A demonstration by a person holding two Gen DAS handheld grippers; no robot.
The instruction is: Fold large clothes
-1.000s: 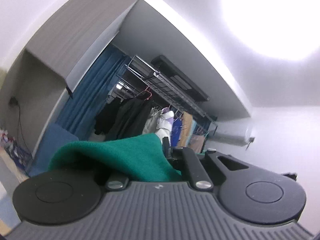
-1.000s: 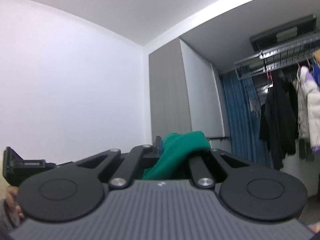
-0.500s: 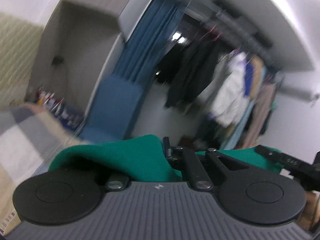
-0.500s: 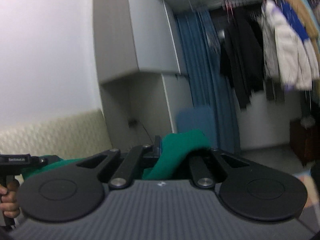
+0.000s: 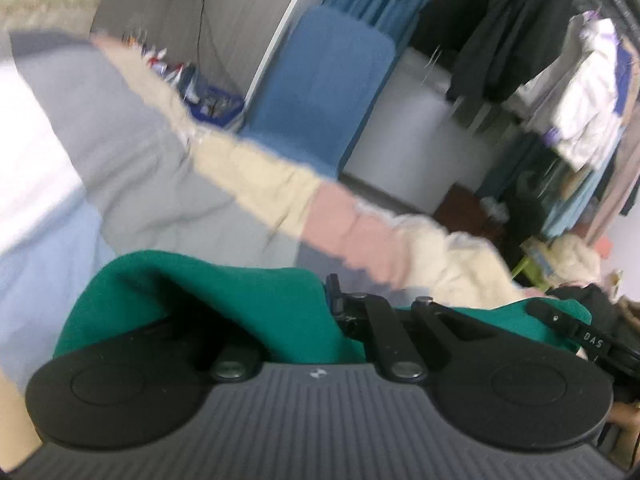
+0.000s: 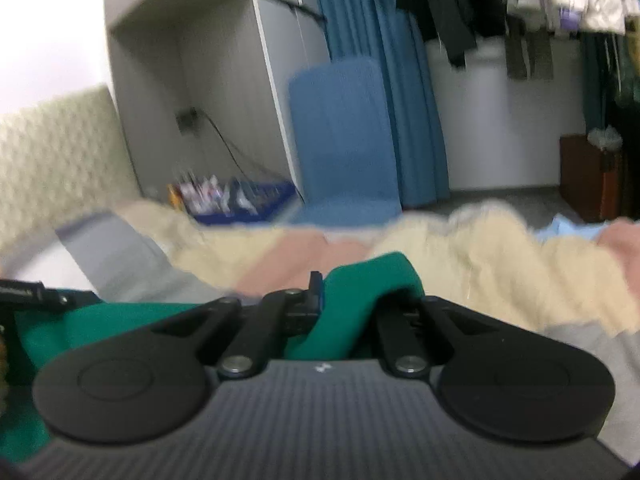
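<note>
- The green garment [image 5: 256,300] hangs bunched between both grippers, above the patchwork bed [image 5: 132,168]; no fold shows in it, so the folding looks barely begun, with laying flat and every fold left to do.
- It looks like thick, soft knit, plain green, draped over the fingers in rounded rolls.
- The left gripper [image 5: 332,312] is clamped on one edge; the right gripper [image 6: 344,300] pinches another.
- Beyond the bed stand a blue chair [image 6: 344,136] and hanging clothes [image 5: 520,28].
</note>
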